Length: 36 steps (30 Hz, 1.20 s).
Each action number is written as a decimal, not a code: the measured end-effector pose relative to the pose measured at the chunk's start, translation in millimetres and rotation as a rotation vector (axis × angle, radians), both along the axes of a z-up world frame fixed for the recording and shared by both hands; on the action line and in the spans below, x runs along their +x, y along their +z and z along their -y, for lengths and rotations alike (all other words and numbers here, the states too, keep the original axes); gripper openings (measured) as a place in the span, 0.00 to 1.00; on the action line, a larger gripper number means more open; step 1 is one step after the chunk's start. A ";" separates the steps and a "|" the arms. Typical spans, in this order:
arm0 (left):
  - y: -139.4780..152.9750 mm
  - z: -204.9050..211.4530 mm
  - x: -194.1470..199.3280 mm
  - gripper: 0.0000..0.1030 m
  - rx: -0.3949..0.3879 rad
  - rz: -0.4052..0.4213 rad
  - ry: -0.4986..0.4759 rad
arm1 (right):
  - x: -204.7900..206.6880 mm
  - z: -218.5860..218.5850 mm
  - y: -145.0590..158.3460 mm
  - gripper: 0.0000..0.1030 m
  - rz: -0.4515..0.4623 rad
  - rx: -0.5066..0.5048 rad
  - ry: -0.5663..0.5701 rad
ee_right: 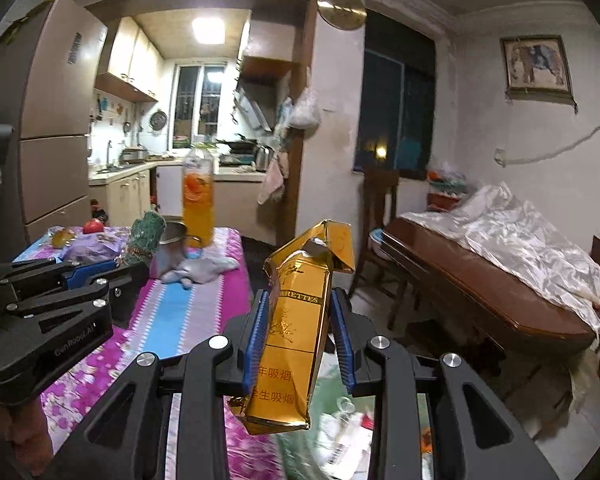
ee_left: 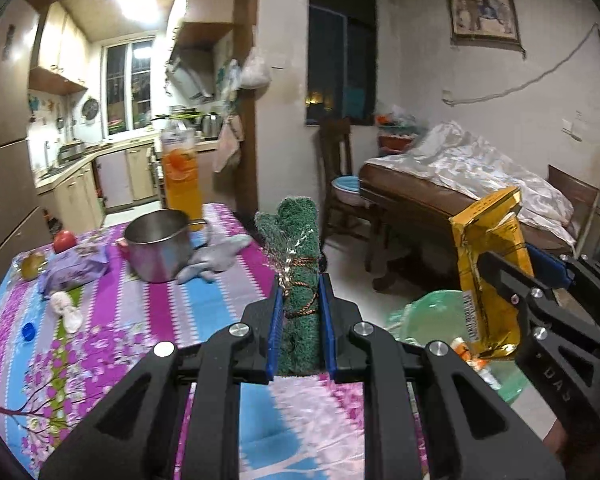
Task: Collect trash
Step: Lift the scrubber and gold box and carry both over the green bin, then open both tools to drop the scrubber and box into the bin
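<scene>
Fingers [ee_left: 326, 312] of your left gripper [ee_left: 300, 332] clamp a rolled green towel bundle [ee_left: 296, 248] tied with cord, held upright above the desk's [ee_left: 148, 320] floral cloth. Your right gripper [ee_right: 300, 340] pinches a crumpled gold cigarette carton [ee_right: 296, 332], also upright, over a green-bagged trash bin [ee_left: 432, 312] just off the desk's edge, where litter already lies. Farther along the desk stand a steel pot [ee_left: 160, 244], an orange drink bottle [ee_left: 180, 176], a purple packet [ee_left: 76, 272] and a red apple [ee_left: 65, 240].
</scene>
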<state>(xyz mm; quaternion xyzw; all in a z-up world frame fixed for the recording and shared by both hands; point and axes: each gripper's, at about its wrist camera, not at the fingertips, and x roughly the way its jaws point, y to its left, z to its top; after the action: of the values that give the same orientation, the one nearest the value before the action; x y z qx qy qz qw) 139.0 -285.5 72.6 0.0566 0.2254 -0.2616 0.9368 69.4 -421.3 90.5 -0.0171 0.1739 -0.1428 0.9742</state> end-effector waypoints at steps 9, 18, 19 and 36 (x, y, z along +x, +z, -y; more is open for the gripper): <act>-3.4 62.4 3.0 0.15 0.045 -0.047 -0.119 | -6.1 81.0 -11.9 0.31 -0.110 0.083 -0.091; -49.5 142.1 18.2 0.15 0.137 -0.251 -0.285 | 0.5 164.8 -47.2 0.31 -0.285 0.234 -0.144; -54.4 148.7 19.1 0.15 0.148 -0.268 -0.298 | 2.6 174.5 -53.4 0.31 -0.309 0.258 -0.148; -113.7 209.7 21.7 0.15 0.267 -0.418 -0.378 | 7.1 213.7 -120.9 0.31 -0.477 0.386 -0.152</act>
<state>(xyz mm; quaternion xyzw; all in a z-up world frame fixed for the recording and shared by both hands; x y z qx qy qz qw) 160.7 -495.2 -41.1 0.1650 0.4310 -0.4054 0.7891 76.5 -634.9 -30.5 0.1480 0.4222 -0.1717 0.8777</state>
